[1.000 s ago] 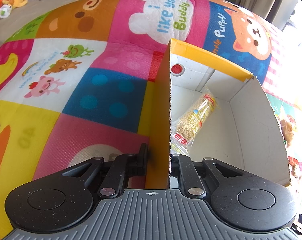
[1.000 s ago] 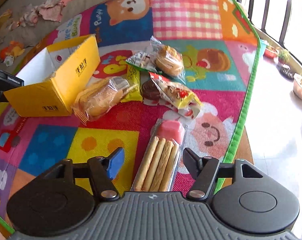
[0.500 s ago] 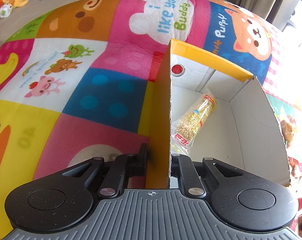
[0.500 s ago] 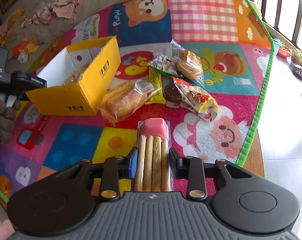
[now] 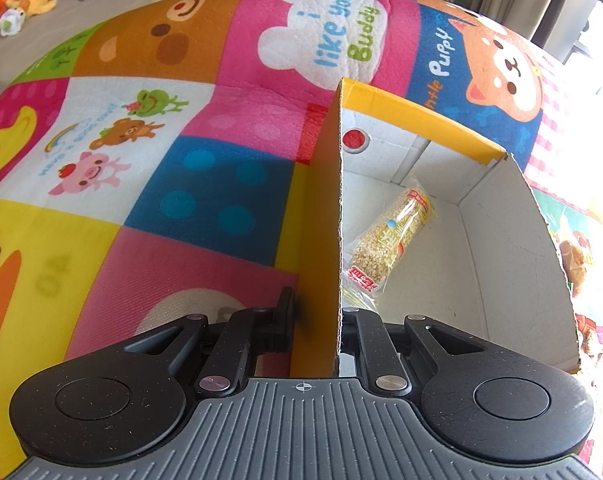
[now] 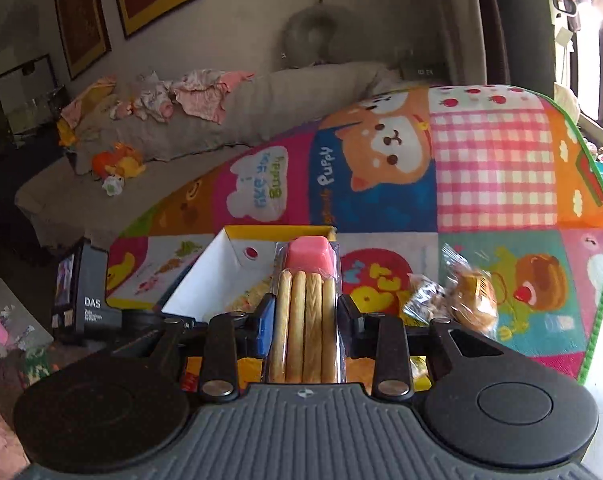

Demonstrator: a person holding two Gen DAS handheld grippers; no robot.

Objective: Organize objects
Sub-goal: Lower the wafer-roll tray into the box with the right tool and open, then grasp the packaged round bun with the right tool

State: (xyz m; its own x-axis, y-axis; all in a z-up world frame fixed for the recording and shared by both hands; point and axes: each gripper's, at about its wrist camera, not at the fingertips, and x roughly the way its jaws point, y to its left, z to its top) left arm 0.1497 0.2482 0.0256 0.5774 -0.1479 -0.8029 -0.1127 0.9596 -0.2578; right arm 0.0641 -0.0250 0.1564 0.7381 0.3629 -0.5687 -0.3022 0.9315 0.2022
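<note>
My left gripper (image 5: 315, 316) is shut on the near wall of the yellow cardboard box (image 5: 321, 216), one finger outside and one inside. A clear bag of puffed grain snack (image 5: 389, 236) lies on the box's white floor. My right gripper (image 6: 304, 316) is shut on a clear pack of biscuit sticks with a pink dip cup (image 6: 305, 304), held up in the air in front of the box (image 6: 217, 272). The left gripper's body (image 6: 85, 300) shows at the box's left end.
The box sits on a colourful cartoon play mat (image 5: 141, 160). A bagged bun snack (image 6: 465, 296) lies on the mat to the right of the box. A grey sofa (image 6: 181, 152) with clothes and plush toys (image 6: 117, 164) stands behind the mat.
My right gripper closed on the biscuit stick pack, lifted it off the mat and swung it up toward the box. The left gripper has held still on the box wall.
</note>
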